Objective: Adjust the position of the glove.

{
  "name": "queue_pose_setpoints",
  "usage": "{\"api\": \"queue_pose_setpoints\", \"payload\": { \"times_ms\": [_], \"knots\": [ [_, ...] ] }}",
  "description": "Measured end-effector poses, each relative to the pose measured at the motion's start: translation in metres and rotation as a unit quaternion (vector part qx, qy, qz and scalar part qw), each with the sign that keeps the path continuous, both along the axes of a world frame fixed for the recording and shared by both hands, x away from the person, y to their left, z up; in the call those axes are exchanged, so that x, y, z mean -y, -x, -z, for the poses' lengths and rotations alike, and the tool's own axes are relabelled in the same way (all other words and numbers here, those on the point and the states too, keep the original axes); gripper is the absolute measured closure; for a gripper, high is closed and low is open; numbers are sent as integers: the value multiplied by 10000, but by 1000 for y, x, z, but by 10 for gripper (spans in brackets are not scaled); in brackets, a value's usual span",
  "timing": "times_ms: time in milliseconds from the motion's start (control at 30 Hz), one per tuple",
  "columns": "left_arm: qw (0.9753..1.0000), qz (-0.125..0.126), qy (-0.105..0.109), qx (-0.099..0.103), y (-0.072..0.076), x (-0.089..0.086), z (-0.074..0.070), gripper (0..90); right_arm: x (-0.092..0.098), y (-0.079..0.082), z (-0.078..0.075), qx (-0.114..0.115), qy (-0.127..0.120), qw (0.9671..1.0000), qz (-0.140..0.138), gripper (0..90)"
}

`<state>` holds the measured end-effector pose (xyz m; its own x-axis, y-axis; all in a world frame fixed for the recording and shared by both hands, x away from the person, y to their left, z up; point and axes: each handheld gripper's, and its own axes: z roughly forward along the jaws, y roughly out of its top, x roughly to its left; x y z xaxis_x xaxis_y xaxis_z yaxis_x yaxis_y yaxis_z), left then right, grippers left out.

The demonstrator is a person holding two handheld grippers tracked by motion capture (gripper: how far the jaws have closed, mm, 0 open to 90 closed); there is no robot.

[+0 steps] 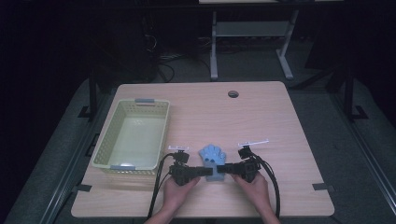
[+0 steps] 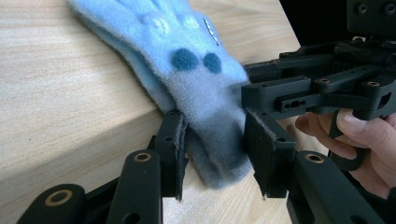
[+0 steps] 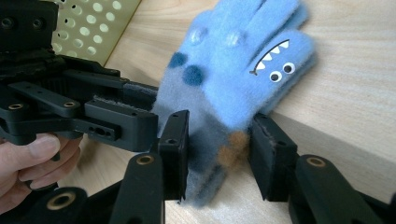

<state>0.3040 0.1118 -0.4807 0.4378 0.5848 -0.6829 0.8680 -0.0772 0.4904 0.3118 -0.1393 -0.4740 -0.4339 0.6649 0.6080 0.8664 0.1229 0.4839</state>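
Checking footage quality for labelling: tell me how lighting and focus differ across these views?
High view: room dark, table lit, the glove small and soft. Left gripper view: glove sharp, near pads slightly blurred. Right gripper view: bright, even, glove face crisp.

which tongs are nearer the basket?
Left. The left tongs sit just right of the basket, at the glove cuff; the right tongs are beyond the glove.
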Motion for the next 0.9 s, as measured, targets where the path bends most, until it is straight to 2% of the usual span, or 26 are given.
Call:
{"api": "queue_pose_setpoints", "payload": {
  "times_ms": [367,567,700,733,900],
  "knots": [
    [10000,36,67,-19,-3,2,3,646,-1,2,4,-40,-152,9999,53,651],
    [9999,46,123,-61,-4,1,4,654,-3,3,3,29,-184,9998,64,699],
    [9994,82,270,-182,-7,-1,7,672,-2,4,3,109,-227,9997,58,738],
    [9990,117,363,-219,-9,-3,8,678,-1,4,4,84,-296,9995,50,748],
    [9991,115,375,-156,-9,-2,6,689,-1,5,3,106,-329,9994,33,756]
  ]
}}
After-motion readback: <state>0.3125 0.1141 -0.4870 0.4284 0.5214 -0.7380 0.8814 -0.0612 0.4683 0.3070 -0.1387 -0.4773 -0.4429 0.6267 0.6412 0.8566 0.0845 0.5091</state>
